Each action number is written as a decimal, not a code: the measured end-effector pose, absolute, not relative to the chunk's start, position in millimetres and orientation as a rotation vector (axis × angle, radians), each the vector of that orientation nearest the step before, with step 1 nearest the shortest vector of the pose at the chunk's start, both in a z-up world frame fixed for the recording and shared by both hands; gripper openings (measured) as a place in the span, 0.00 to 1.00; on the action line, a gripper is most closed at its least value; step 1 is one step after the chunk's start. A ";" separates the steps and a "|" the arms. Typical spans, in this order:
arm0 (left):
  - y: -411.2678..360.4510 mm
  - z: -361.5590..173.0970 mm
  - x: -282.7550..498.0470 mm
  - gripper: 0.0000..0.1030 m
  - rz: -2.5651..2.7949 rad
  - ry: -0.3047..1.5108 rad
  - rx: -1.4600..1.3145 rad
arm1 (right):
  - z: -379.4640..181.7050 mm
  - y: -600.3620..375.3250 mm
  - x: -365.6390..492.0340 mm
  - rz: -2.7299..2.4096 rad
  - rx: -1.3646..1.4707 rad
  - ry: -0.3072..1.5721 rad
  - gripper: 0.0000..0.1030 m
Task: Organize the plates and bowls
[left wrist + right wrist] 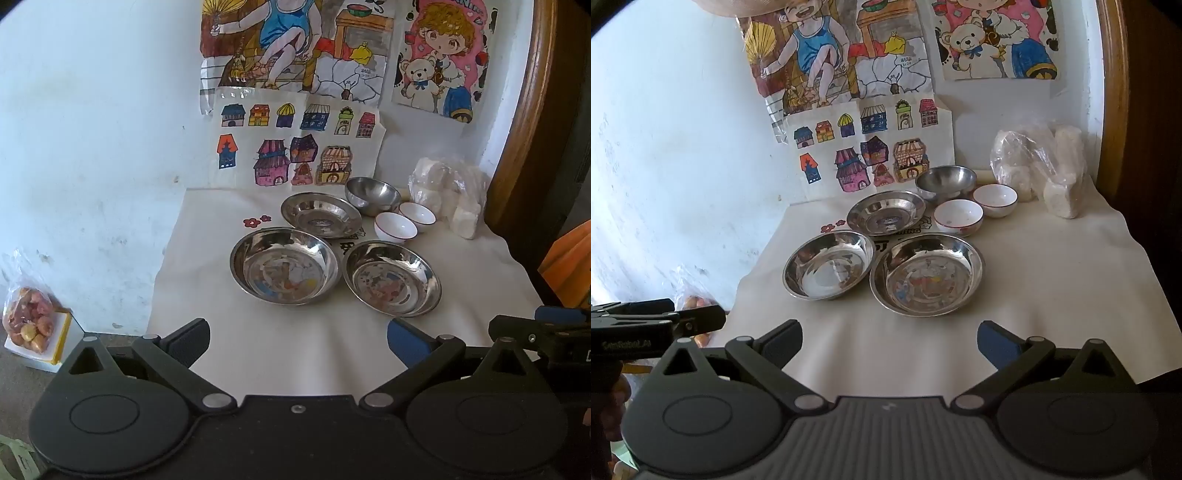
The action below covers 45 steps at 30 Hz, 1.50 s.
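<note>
Three steel plates (284,271) on cloth (258,350); cloth print unreadable

Left gripper (298,338) pitched down, jaws spread full wide, nothing between the pads. Right gripper (889,338) same: tilted down, jaws fully apart and empty. Both side by side, each one's finger edge visible in the other's view.

Pale blue wall (92,147) with coloured drawings (295,147); wooden frame (532,110) right.
</note>
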<state>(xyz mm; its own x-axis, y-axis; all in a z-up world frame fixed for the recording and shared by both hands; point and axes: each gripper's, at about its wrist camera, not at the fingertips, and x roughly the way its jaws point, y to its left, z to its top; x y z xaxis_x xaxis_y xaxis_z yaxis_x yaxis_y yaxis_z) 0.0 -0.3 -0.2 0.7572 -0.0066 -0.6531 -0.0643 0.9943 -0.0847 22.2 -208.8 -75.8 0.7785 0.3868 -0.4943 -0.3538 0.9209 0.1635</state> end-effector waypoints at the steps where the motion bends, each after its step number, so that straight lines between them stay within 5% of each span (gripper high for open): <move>1: -0.9 -0.3 0.1 0.99 0.028 0.714 -0.104 | -75.8 -208.7 22.1 0.401 0.061 0.546 1.00; 45: 0.9 2.0 2.9 0.99 0.014 0.732 -0.114 | -77.7 -211.1 22.8 0.403 0.069 0.545 1.00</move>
